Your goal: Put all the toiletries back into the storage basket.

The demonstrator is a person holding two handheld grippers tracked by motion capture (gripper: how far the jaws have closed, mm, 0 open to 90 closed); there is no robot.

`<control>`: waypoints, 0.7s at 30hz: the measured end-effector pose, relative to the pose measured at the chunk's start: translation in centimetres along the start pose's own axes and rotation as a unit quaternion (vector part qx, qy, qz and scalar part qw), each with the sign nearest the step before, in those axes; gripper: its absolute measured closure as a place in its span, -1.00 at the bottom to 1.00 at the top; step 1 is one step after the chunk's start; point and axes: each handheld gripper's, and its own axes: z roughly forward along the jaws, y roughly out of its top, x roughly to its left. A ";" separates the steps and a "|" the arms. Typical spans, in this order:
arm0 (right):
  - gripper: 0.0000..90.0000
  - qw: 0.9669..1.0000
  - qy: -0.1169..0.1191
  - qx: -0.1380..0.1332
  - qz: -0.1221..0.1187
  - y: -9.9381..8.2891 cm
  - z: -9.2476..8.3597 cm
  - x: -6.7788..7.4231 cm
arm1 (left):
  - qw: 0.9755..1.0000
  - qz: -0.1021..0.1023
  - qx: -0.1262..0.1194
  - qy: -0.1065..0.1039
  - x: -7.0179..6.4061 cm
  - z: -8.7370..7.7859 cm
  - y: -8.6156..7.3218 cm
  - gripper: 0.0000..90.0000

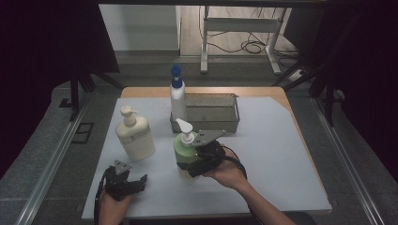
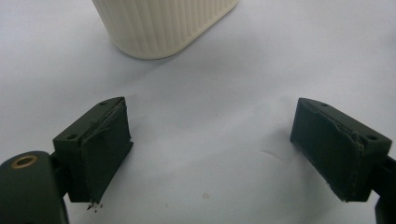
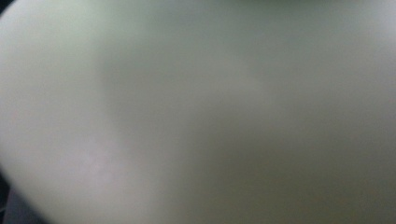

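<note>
Right gripper (image 1: 190,164) on green pump bottle (image 1: 184,150)
Fingers clamped on the bottle's body; left gripper (image 2: 212,154) fingers apart, empty, near the cream bottle (image 2: 163,23) on the bench (image 1: 281,154).

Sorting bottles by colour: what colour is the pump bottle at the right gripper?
Pale green bottle with a white pump, clearest in the high view.

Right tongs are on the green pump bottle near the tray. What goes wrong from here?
1. The right tongs grip the green pump bottle low on its body; a tall bottle held low could tip or twist as it moves.
2. The blue-capped bottle stands at the metal tray corner, close behind, so a swing could topple it.
</note>
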 end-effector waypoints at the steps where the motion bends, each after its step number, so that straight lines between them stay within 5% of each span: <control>1: -0.74 1.000 -0.003 -0.002 0.002 0.0 -0.1 -0.2 | 1.000 0.000 0.000 0.000 0.0 0.0 0.0 -0.74; 21: -0.73 0.998 -0.052 -0.021 0.026 1.0 -1.1 -3.6 | 1.000 0.000 -0.002 0.001 0.0 0.0 0.0 -0.74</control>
